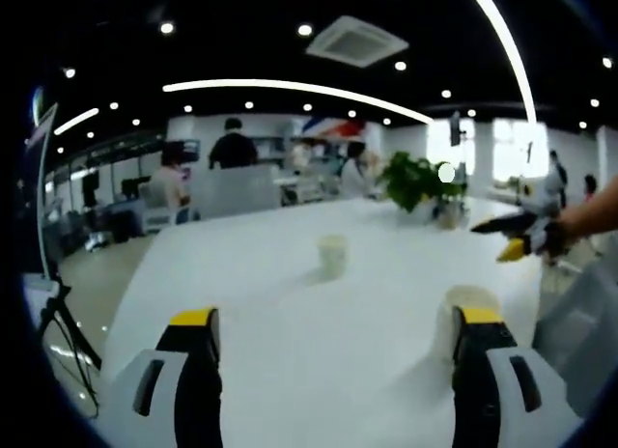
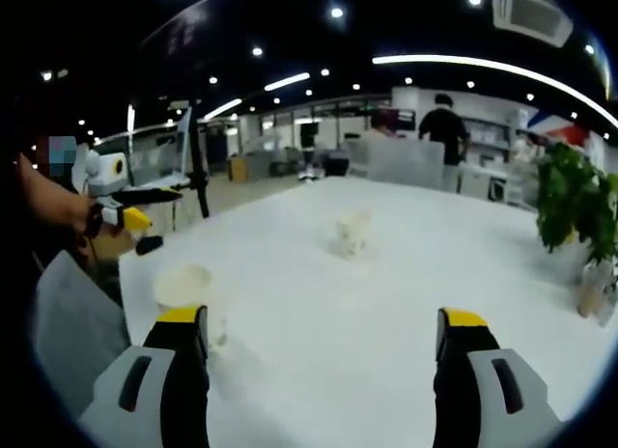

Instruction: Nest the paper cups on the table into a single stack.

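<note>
- So far nothing is nested: two cups stand apart on the white worktop [image 1: 290, 303].
- One cup [image 1: 332, 255] stands near the worktop's middle; the near cup [image 1: 462, 313] sits close to the edge nearest the person, just beside a jaw in each view.
- Left tongs [image 1: 338, 337] are spread wide, holding nothing.
- Right tongs [image 2: 323, 337] are likewise spread and empty.
- Left to do, I judge: grasp one cup, carry it over, drop it into the other.
- A plant [image 1: 417, 181] stands at the far edge.
</note>
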The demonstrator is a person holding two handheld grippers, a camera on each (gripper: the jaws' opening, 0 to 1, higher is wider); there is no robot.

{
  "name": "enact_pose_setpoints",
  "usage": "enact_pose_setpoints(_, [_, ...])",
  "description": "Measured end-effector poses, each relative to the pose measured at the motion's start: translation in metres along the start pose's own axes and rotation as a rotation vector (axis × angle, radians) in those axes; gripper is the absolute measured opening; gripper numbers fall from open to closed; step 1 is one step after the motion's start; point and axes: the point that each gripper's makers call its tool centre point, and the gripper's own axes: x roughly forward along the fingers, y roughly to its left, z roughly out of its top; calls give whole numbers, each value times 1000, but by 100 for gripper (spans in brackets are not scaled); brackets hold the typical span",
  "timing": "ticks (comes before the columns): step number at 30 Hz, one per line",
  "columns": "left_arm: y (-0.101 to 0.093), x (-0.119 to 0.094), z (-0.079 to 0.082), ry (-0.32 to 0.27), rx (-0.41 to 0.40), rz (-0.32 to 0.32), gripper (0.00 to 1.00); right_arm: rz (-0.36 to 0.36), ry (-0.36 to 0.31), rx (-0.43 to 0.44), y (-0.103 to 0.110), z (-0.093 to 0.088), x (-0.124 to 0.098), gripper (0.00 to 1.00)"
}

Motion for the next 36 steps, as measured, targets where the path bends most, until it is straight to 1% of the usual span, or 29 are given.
enact_pose_setpoints(8, [3, -1, -2, 17, 0, -7, 98, 3, -14, -6, -5, 7, 9, 98])
enact_pose_setpoints(15, [4, 0, -4, 24, 2, -9, 98, 9, -11, -42, -10, 10, 18, 98])
enact_pose_setpoints(20, [4, 2, -4, 26, 4, -10, 98, 9, -15, -66, -16, 12, 29, 98])
enact_pose_setpoints(25, [3, 3, -6, 29, 3, -10, 98, 8, -28, -79, -23, 19, 41, 98])
enact_pose_setpoints(29, [0, 5, -8, 35, 3, -18, 98, 11, -41, -72, -29, 26, 51, 98])
enact_pose_setpoints(32, [-2, 6, -10, 40, 1, -23, 98, 15, -65, -59, -32, 32, 58, 98])
enact_pose_setpoints(36, [-6, 6, -15, 49, 5, -25, 98, 9, -69, -53, -38, 31, 67, 97])
